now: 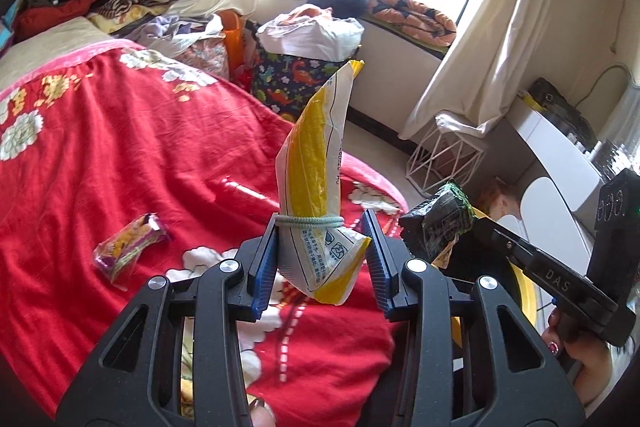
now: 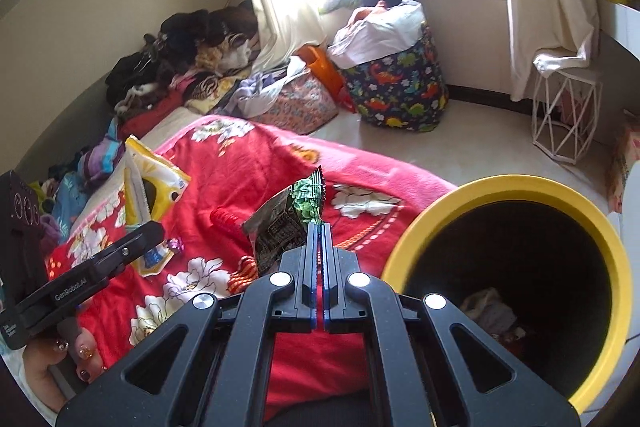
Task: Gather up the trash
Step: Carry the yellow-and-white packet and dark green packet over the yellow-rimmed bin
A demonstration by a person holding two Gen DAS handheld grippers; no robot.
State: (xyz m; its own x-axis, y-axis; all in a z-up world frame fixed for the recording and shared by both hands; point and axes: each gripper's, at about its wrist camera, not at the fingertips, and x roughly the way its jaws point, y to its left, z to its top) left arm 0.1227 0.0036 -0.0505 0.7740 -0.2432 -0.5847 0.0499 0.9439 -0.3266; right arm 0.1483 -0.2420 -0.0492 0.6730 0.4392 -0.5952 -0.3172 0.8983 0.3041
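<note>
My left gripper [image 1: 322, 227] is shut on a yellow-and-white snack bag [image 1: 316, 163] that stands upright between the blue pads, with a pale green band around its lower part. The same bag [image 2: 152, 187] and gripper [image 2: 154, 229] show at the left of the right wrist view, above the red blanket. My right gripper [image 2: 319, 225] is shut on a dark green-and-black wrapper [image 2: 286, 227], held over the bed edge just left of the yellow-rimmed bin [image 2: 516, 187]. From the left wrist view that wrapper [image 1: 436, 223] hangs at the right gripper's tip [image 1: 474, 227].
On the red flowered blanket [image 1: 120, 155] lie a purple-yellow wrapper [image 1: 128, 249], a red tube [image 2: 226, 221] and a striped red wrapper [image 2: 244, 273]. Crumpled trash [image 2: 488, 311] sits in the bin. A dinosaur-print basket [image 2: 400, 87], a white wire stand [image 2: 564, 119] and piled clothes [image 2: 180, 67] stand beyond.
</note>
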